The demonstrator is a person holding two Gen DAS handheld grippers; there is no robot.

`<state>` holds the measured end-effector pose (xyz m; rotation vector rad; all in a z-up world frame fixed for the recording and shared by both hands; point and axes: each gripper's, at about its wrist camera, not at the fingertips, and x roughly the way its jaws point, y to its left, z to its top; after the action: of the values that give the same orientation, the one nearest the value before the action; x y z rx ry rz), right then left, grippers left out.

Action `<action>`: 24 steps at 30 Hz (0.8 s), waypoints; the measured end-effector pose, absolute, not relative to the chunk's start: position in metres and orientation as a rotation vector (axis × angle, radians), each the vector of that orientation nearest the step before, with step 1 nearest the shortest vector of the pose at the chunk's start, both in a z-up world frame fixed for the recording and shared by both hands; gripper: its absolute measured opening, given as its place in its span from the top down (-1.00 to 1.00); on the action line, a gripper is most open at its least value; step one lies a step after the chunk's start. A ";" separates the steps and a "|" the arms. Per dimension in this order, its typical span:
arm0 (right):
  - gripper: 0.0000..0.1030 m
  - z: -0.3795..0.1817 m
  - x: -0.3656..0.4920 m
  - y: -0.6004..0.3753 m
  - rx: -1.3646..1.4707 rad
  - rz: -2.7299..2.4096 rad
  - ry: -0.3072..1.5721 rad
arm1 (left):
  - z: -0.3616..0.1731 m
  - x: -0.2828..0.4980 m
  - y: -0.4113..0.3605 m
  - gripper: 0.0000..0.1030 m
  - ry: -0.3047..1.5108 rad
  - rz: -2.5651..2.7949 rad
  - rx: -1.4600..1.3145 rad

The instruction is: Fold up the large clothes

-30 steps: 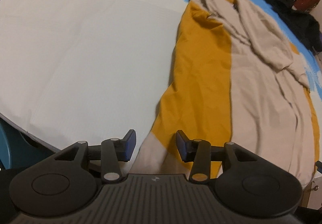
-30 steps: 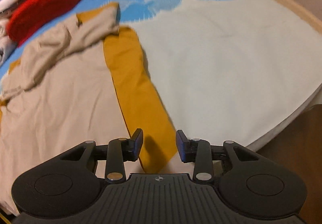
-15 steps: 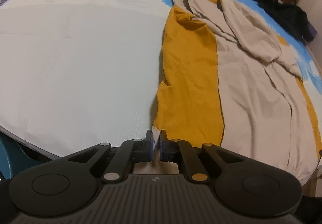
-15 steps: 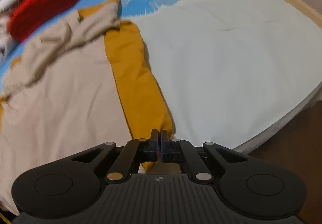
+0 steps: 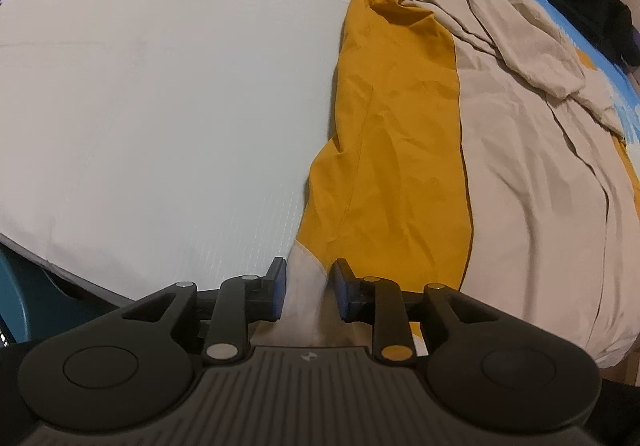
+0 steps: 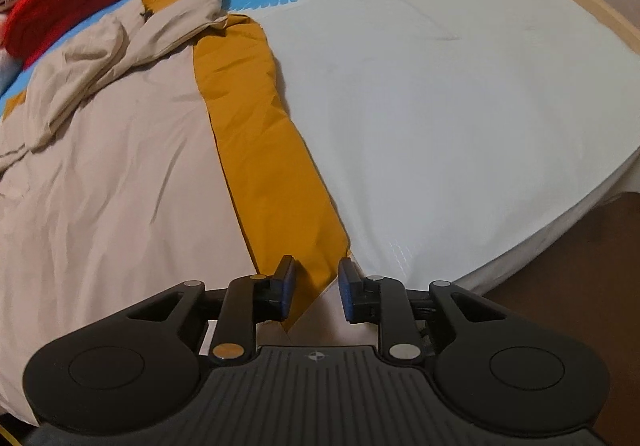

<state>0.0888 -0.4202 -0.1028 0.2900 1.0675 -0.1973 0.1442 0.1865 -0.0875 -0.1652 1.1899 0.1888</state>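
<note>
We have a big beige and yellow garment [image 5: 500, 173] lying flat on the bed [image 5: 160, 105]. It is long, and it runs straight away from us, from the near edge of the bed toward the far end, where a loose beige sleeve [image 5: 520, 33] is bunched up

Our left gripper [image 5: 307, 294] sits at the near left corner of the garment. Its jaws are apart, and the beige hem lies between them, but they are not pinching it. The yellow strip [image 5: 392, 133] starts just past its tips

Our right gripper [image 6: 316, 293] sits at the other near corner. Its jaws are apart too, with the tip of the other yellow strip [image 6: 260, 133] and a bit of beige hem between them

Both grippers are about as near to the hem as each other, one on each side. We think the next move is to close on both corners and carry them away from us, along the long way of the garment
</note>
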 end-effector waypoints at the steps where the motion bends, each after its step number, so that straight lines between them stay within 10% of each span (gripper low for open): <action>1: 0.51 -0.103 0.088 -0.418 0.278 -0.196 1.067 | -0.088 0.145 0.186 0.46 1.189 0.185 -0.157; 8: 0.76 -0.094 0.088 -0.416 0.212 -0.218 1.029 | -0.087 0.145 0.185 0.49 1.186 0.182 -0.155; 12: 0.20 -0.100 0.090 -0.423 0.238 -0.257 1.052 | -0.087 0.144 0.183 0.47 1.188 0.189 -0.140; 16: 0.09 -0.103 0.091 -0.409 0.174 -0.207 1.074 | -0.088 0.146 0.180 0.46 1.190 0.186 -0.125; 20: 0.78 -0.099 0.092 -0.409 0.235 -0.158 1.062 | -0.086 0.145 0.183 0.47 1.181 0.190 -0.148; 24: 0.82 -0.092 0.089 -0.413 0.289 -0.148 1.022 | -0.087 0.144 0.184 0.47 1.184 0.193 -0.148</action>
<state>0.0887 -0.4125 -0.0924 0.2895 1.0216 -0.1475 0.1435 0.1836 -0.0873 -0.1477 1.1838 0.1930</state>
